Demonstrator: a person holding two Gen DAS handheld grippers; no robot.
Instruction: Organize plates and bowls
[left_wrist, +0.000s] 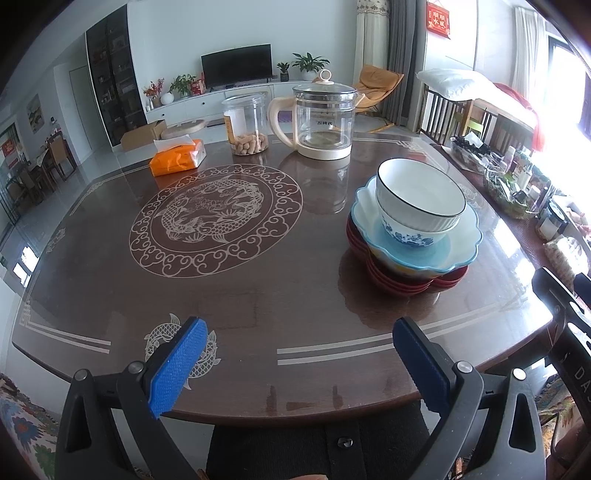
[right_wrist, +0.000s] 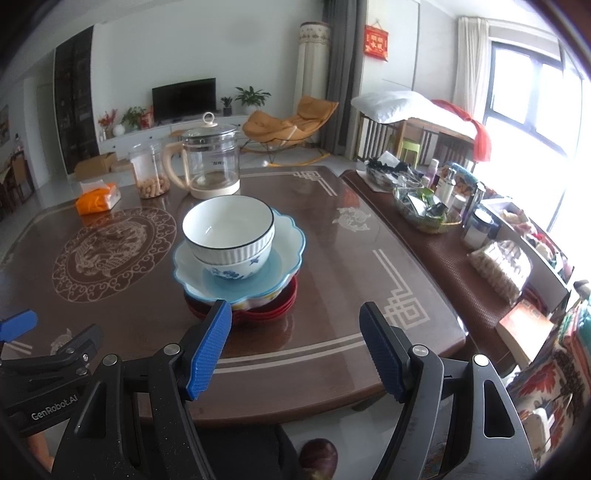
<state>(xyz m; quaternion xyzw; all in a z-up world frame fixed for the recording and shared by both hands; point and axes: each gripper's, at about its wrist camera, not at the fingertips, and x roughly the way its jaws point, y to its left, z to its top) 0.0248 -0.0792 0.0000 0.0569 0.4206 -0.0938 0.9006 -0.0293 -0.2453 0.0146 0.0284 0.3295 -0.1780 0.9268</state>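
The table (left_wrist: 258, 288) carries one stack at two o'clock in the left view: red plates (right_wrist: 273, 314), a scalloped blue dish (right_wrist: 291, 240), a floral bowl (right_wrist: 236, 273), a white bowl (right_wrist: 229, 229) on top. Glazed ceramic, likely heavy, slippery, breakable; pinch the top bowl's rim. Left gripper (left_wrist: 299, 358) and right gripper (right_wrist: 295, 350) both gape wide, empty. "GenRobot.AI" marks the left gripper's body.

Both wrist views near-edge, sharing dish stack (left_wrist: 413, 229).

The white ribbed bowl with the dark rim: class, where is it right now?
The white ribbed bowl tops the dish stack, nested in a blue-flowered bowl, right of the dragon medallion.
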